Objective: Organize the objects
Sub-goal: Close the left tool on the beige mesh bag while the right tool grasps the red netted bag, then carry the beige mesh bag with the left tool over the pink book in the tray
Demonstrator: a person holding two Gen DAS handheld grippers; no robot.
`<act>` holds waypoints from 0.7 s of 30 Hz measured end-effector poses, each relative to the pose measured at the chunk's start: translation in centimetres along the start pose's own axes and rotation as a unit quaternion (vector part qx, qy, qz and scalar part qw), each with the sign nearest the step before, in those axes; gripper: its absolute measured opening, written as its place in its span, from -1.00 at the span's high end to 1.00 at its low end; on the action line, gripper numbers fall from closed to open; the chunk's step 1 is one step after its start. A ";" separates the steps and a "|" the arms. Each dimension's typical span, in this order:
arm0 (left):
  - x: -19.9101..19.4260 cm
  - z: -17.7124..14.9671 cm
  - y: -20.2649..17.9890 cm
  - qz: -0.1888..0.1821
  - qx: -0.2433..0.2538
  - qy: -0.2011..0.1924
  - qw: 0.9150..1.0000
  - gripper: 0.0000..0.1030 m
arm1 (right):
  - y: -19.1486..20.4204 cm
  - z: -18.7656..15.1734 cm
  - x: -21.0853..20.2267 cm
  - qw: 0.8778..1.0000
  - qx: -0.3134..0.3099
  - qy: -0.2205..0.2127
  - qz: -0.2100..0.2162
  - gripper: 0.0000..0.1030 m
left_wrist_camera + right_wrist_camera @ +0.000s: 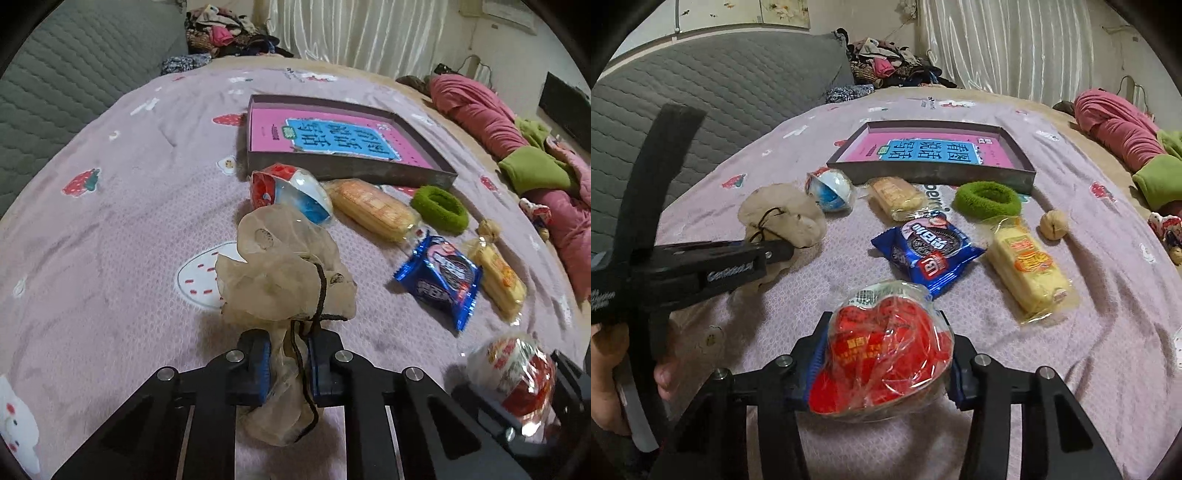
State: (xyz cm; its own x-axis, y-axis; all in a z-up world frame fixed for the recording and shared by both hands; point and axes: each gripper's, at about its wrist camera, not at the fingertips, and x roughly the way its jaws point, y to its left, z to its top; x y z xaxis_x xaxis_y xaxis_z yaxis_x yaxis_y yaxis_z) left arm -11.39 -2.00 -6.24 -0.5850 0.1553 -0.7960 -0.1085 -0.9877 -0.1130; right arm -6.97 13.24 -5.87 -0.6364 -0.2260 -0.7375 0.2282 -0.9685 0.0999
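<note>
Pinched at its gathered neck by the left gripper [287, 363], jaws pressed nearly together on thin fabric and a dark drawstring: a beige mesh pouch [284, 273], its bulk hanging forward of the pads over the lilac bedspread [110, 229]. Likely weak point: so little cloth between the pads that a jerk could let the neck slide out, or the dangling cord could snag on the way across.

Next along, just before the shallow grey box [351, 171] holding a pink booklet: a clear capsule ball [291, 194], a wrapped corn-coloured cake [373, 210], a green hair band [439, 209], a blue biscuit packet [439, 282], a second wrapped cake [498, 284] and a walnut [489, 228]. Closely spaced, so a low swing of the pouch might nudge the round capsule into rolling.

Far right, clamped across its width by the right gripper [882, 373], jaws part-spread around it: a heart-shaped clear case of red sweets [882, 350]. Slick, curved plastic, liable to squirt out if squeezed harder or tilted.

Open room: bare bedspread to the left of the pouch and in front of both tools; crowded toward the box, whose raised near wall calls for a lift over it. To the right, a heap of pink and green bedding [517, 147] along the bed's edge, close enough for a dropped item to vanish into.
</note>
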 end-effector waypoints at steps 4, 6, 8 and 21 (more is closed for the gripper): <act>-1.6 -0.7 -0.3 0.001 -0.002 -0.008 1.000 0.70 | -0.4 0.1 -1.0 1.000 0.001 -0.008 0.000 0.00; -2.3 -1.1 -0.4 0.004 -0.002 -0.012 1.000 0.70 | -0.6 0.1 -1.5 1.000 0.001 -0.010 0.000 0.00; -3.1 -1.5 -0.8 0.004 -0.002 -0.016 1.000 0.70 | -0.8 0.2 -2.1 1.000 0.000 -0.016 0.000 0.00; -7.7 -1.8 -4.0 0.004 0.010 -0.046 0.999 0.70 | -1.9 1.7 -6.3 0.998 -0.006 -0.055 -0.004 0.00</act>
State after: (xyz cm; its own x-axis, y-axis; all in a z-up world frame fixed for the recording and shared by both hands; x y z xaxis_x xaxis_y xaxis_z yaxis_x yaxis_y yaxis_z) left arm -5.03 0.69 -0.70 -0.6568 0.1505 -0.7389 -0.1193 -0.9883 -0.0953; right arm -4.66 16.30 -0.26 -0.7153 -0.2287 -0.6603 0.2313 -0.9692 0.0850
